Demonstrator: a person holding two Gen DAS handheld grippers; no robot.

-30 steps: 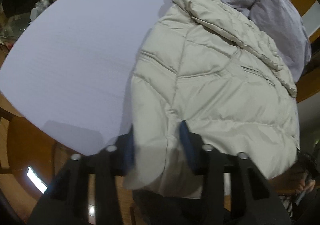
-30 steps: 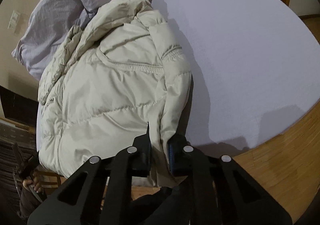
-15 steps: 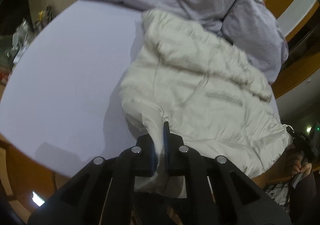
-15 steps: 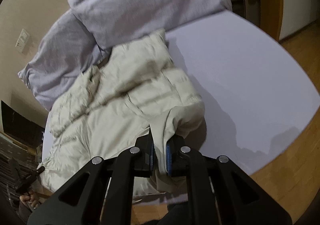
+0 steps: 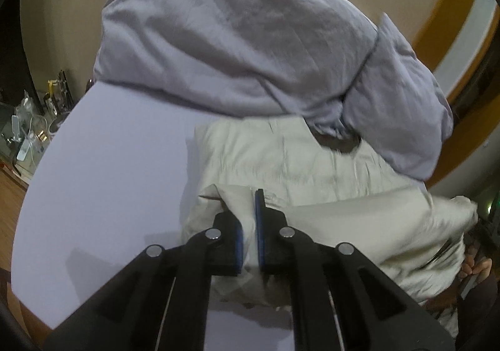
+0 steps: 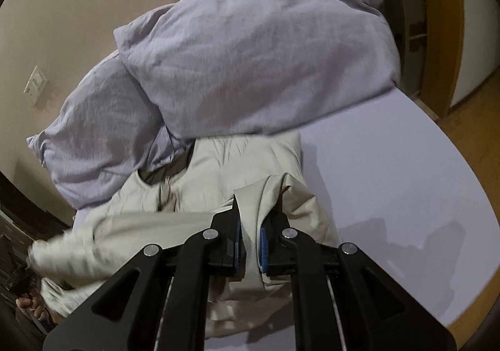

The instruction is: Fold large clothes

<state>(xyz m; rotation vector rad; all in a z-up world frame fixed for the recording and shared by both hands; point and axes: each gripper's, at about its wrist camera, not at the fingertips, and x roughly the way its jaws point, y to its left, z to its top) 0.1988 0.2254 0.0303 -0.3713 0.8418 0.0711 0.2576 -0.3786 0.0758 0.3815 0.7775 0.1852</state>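
A cream quilted jacket [image 5: 281, 160] is seen lying on the lavender bed sheet [image 5: 118, 169], its collar end tucked just against the rumpled lavender duvet [image 5: 237, 47] piled at the far side of the bed. The near hem is raised off the sheet at two corners, and the fabric between them is stretched and blurred. The fold is judged to be at an early stage: the hem is lifted but not yet laid over the upper body of the jacket, and no finished crease is visible; carrying the hem over, setting it down and any further folds are judged to be left. The left gripper [image 5: 249, 226] is clenched on one hem corner, a thin layer of cream fabric being pinched between its blue pads. The right gripper [image 6: 250, 241] is likewise clamped on the other hem corner, with a thicker bunch of cloth gathered between its pads [image 6: 263, 246]. Both grips are set close to the fabric edge, so slippage under the jacket's weight is judged possible. A wall switch plate [image 6: 35, 84] is noted beyond the duvet. Wooden floor [image 6: 468, 138] is noted beside the bed.
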